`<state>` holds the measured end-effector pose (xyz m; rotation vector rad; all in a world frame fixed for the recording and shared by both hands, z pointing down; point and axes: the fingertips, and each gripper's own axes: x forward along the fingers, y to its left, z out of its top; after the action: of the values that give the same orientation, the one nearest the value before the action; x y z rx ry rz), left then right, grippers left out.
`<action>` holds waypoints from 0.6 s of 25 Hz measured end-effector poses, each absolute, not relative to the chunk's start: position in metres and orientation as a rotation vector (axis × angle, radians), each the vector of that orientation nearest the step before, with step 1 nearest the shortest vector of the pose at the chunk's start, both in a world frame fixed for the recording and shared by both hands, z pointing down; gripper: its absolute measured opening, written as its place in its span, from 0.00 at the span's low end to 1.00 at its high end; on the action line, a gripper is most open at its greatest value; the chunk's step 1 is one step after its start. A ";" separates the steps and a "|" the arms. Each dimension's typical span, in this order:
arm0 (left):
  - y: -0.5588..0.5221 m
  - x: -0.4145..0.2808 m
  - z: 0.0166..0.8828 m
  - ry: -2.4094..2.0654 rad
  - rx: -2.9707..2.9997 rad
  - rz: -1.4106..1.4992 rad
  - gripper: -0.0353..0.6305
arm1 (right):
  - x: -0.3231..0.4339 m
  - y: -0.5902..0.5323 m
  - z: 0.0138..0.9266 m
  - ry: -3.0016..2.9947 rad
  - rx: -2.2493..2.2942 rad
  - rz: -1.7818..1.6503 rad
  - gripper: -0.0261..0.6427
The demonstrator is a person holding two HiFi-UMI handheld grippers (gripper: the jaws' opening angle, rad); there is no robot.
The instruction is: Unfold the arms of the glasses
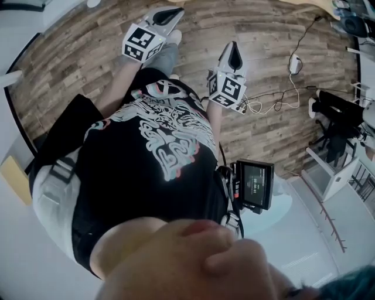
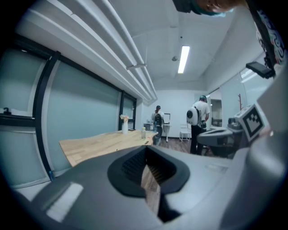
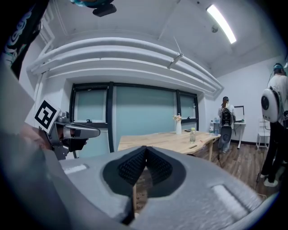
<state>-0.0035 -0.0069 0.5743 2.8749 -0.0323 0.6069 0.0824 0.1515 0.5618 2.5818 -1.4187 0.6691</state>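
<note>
No glasses show in any view. In the head view my left gripper (image 1: 168,14) and right gripper (image 1: 234,54) are held out in front of the person's body, over the wood floor. In the left gripper view my left gripper (image 2: 146,152) has its ribbed pads meeting at the tips with nothing between them. My right gripper (image 3: 145,152) looks the same in its own view: tips together, nothing held. Each gripper also shows in the other's view, the right one (image 2: 221,136) and the left one (image 3: 75,131).
A long wooden table (image 3: 180,140) carries a white vase (image 3: 178,125) and a bottle (image 3: 192,134), also seen as table (image 2: 101,143). Two people (image 2: 197,117) stand beyond it. Cables (image 1: 275,96) and black equipment (image 1: 337,114) lie on the floor at right.
</note>
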 end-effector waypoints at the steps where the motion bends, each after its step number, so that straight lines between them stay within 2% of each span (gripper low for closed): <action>1: -0.007 0.000 0.575 -0.017 2.875 0.599 0.04 | 0.084 0.152 0.563 -1.411 2.583 0.675 0.04; 15: -0.032 -0.011 0.573 -0.084 2.907 0.576 0.04 | 0.076 0.129 0.565 -1.435 2.504 0.671 0.04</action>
<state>-0.0106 -0.0315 0.5733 2.9069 -0.0844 0.5757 0.0757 0.1288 0.5652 2.5036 -1.4354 0.6713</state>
